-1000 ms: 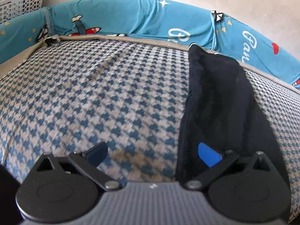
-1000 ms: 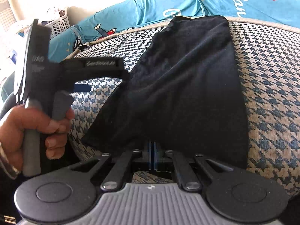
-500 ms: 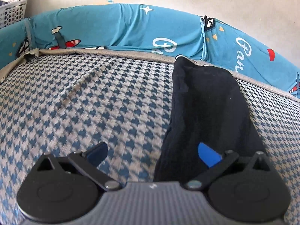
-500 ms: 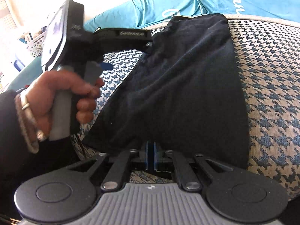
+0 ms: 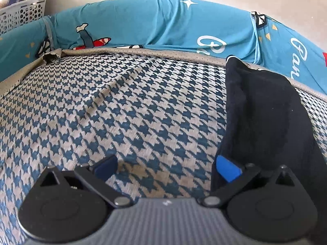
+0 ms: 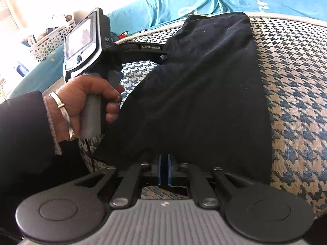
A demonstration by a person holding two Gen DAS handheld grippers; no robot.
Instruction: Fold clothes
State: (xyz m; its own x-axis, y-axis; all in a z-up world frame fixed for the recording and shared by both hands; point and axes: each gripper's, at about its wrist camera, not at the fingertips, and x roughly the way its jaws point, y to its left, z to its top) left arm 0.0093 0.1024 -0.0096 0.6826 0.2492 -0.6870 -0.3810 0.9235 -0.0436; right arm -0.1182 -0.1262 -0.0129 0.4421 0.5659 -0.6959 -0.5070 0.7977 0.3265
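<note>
A black garment (image 6: 204, 94) lies lengthwise on the houndstooth bed cover (image 6: 296, 94). My right gripper (image 6: 164, 170) is shut on the garment's near hem. In the left wrist view the garment (image 5: 265, 118) is a dark strip at the right. My left gripper (image 5: 166, 166) is open, its right finger (image 5: 226, 168) at the garment's left edge, its left finger (image 5: 104, 166) over bare cover. In the right wrist view the left gripper body (image 6: 106, 47) reaches to the garment's left edge, held by a hand (image 6: 90, 96).
A teal printed sheet (image 5: 155, 24) runs along the far side of the bed. A white perforated basket (image 5: 22, 14) stands at the far left. The houndstooth cover (image 5: 102, 106) stretches left of the garment.
The left gripper has moved along the garment's left edge, away from its near corner toward the far end, staying open. The right gripper stays shut on the hem.
</note>
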